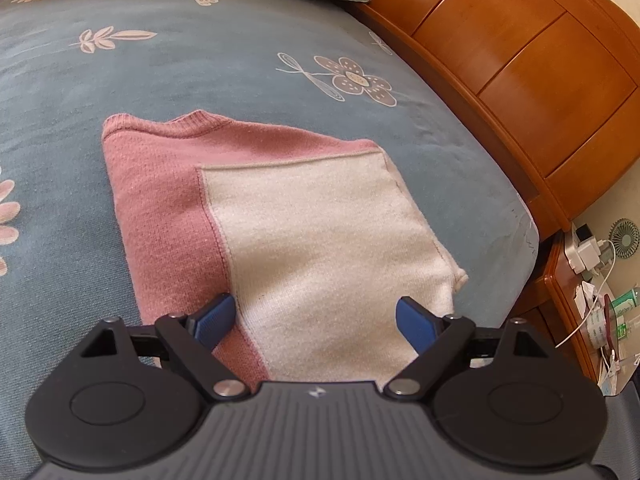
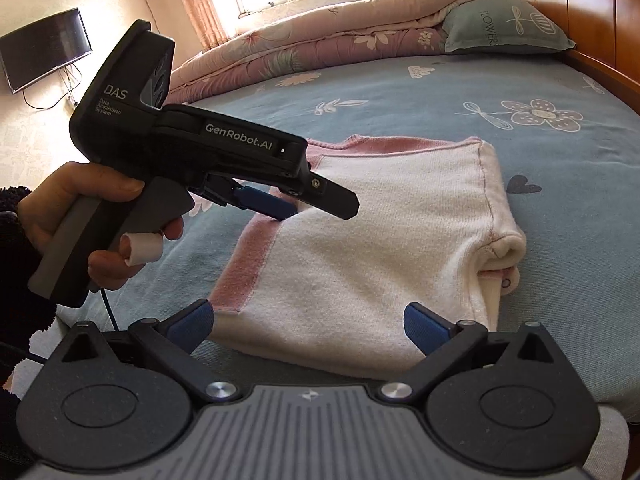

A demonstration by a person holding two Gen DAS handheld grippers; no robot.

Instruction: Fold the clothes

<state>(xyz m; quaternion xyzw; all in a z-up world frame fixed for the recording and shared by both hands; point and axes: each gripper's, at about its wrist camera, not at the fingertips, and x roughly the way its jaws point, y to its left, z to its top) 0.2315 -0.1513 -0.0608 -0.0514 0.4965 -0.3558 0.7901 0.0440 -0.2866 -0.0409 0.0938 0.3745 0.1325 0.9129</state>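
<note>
A folded pink and white sweater (image 1: 304, 224) is laid flat on the bed (image 1: 80, 120), which is covered by a blue sheet printed with flowers. The white panel is turned up, with pink showing along one side and at the far edge. At one corner a rolled cuff (image 2: 508, 248) is seen.

The left tool (image 1: 316, 318) is held just above the near edge of the sweater, its blue fingers (image 1: 218, 316) spread wide apart, nothing being gripped. In the right wrist view it is seen in the left hand (image 2: 80, 216), over the pink strip.

The right tool (image 2: 308, 322) is likewise held with its fingers (image 2: 424, 326) spread wide over the near white edge, and nothing is clamped.

A pillow (image 2: 508, 24) and a rolled quilt (image 2: 320, 40) are placed at the far side, by the wooden headboard (image 1: 520, 60). A cluttered nightstand (image 1: 576, 292) is seen beside the bed.
</note>
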